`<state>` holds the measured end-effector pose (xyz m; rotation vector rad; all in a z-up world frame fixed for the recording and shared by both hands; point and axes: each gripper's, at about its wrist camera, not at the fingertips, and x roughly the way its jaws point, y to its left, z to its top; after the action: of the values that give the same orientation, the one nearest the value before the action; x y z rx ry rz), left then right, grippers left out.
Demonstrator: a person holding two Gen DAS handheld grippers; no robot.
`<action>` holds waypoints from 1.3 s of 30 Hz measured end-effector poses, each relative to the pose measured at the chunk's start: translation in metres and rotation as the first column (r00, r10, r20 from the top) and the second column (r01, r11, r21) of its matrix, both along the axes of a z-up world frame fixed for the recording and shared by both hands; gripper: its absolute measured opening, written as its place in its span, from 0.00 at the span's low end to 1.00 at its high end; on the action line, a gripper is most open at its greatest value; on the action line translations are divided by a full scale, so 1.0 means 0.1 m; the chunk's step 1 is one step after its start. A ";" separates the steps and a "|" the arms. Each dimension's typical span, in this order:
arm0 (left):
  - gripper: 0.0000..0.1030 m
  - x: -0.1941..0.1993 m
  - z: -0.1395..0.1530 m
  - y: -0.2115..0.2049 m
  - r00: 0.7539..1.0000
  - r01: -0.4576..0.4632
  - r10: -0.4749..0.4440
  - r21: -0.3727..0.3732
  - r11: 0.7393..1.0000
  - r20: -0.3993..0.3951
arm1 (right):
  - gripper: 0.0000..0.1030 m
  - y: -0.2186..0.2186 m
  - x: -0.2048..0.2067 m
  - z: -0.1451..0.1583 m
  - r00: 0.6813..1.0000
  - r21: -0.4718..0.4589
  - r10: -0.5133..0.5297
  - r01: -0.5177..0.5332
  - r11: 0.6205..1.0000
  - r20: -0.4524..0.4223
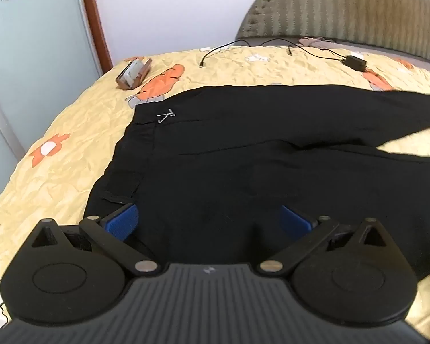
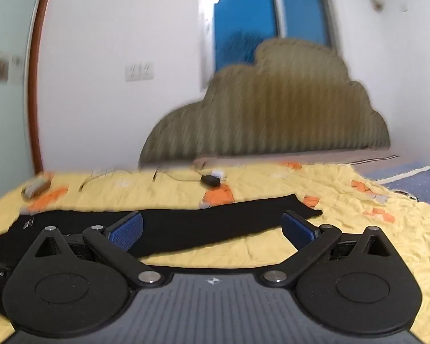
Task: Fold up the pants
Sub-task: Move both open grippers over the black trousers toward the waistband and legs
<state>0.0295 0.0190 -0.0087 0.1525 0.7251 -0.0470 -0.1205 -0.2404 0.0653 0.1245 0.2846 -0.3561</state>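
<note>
Black pants [image 1: 243, 143] lie spread flat on a yellow flowered bedspread [image 1: 57, 172], waistband to the left, legs running off to the right. A small metal clasp [image 1: 164, 115] shows at the waistband. My left gripper [image 1: 209, 220] is open and empty, low over the near waist and hip part of the pants. In the right wrist view the pants [image 2: 200, 226] stretch across the bed, one leg ending at the right. My right gripper [image 2: 212, 229] is open and empty, above the near leg and the bedspread [image 2: 372, 243].
A brown box [image 1: 133, 73] lies at the far left of the bed. Black cables and a charger [image 1: 355, 62] lie near the padded headboard [image 1: 344, 8]. A blue blanket [image 2: 415, 183] lies at the right. A glass door [image 1: 28, 43] stands at the left.
</note>
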 end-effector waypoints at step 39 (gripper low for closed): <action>1.00 2.13 0.13 1.13 0.977 -0.211 0.211 -0.081 0.974 -0.012 | 1.00 0.18 1.89 -0.19 0.891 0.459 0.403 -0.274 0.845 -0.210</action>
<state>0.2426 0.1324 0.0046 -0.0035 0.7384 0.1260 0.0684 -0.2227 0.0458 0.4404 0.6765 0.0553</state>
